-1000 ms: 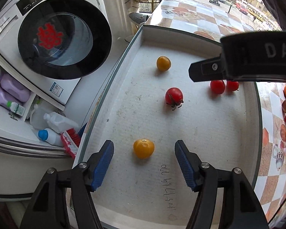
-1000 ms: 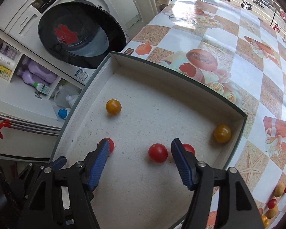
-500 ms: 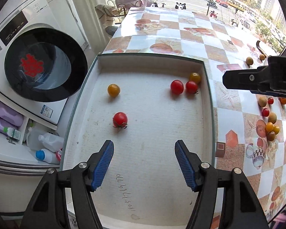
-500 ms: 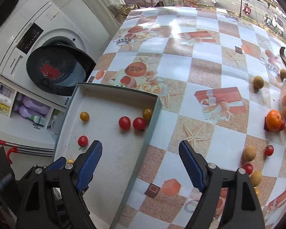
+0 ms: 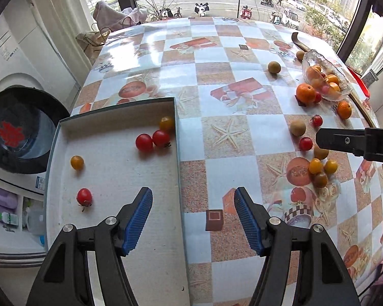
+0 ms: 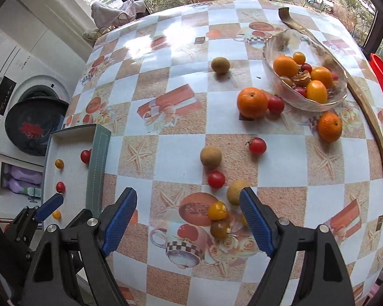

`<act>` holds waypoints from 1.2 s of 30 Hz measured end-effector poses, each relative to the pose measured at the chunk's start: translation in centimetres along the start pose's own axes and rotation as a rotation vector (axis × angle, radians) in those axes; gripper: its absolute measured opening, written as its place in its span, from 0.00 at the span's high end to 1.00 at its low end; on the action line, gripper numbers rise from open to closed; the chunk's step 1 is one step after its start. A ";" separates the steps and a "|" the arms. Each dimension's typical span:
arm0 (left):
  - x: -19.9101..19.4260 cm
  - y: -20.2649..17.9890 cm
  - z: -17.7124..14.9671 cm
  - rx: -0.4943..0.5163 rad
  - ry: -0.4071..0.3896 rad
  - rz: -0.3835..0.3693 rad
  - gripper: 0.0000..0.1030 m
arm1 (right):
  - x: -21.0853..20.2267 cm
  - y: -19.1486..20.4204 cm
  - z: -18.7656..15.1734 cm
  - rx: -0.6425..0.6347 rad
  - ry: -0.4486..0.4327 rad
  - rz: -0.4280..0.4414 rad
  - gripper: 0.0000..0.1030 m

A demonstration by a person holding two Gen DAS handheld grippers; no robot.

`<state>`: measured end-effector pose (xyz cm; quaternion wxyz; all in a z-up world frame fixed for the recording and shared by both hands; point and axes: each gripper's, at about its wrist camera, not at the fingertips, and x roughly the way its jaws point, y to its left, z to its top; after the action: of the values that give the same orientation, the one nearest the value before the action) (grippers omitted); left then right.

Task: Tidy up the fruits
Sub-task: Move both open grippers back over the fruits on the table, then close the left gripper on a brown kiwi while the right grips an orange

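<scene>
Left tongs [image 5: 192,214] and right tongs [image 6: 189,219] both spread, empty. Box [image 5: 177,137] holds about 6 small tomatoes; many fruits loose on tabletop [image 6: 171,158], glass bowl [image 6: 268,51] part-filled. Task roughly midway.

Both wrist cams looked down at the table [image 5: 217,40] from above, sharing the box [image 5: 177,153] edge and loose fruit.

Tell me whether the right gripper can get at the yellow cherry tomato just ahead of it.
Probably yes. The right gripper is open and empty, and the yellow cherry tomato lies between its fingers. A darker tomato touches it, so the grasp may nudge that one.
</scene>
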<state>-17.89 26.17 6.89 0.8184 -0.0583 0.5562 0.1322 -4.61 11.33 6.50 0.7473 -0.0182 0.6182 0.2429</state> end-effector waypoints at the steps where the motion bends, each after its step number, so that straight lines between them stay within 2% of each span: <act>1: 0.2 -0.6 0.0 0.010 0.003 -0.006 0.34 | -0.2 -0.8 -0.1 0.011 -0.002 -0.007 0.17; 9: 2.0 -5.1 0.3 0.103 0.042 -0.062 0.34 | -0.3 -5.9 -2.1 0.056 0.013 -0.082 0.17; 18: 3.6 -8.5 1.3 0.147 0.057 -0.120 0.34 | 0.1 -8.2 -3.4 0.057 0.018 -0.111 0.17; 29: 5.5 -9.7 6.7 0.066 0.031 -0.157 0.34 | 0.2 -13.6 0.3 0.154 -0.055 -0.178 0.18; 36: 7.5 -11.5 7.9 0.061 0.066 -0.161 0.34 | 0.7 -14.5 3.2 0.138 -0.094 -0.176 0.19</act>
<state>-5.00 18.23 2.31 0.8089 -0.0824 0.5802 0.0473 4.01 -0.11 2.65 0.7935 -0.0095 0.5936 0.1337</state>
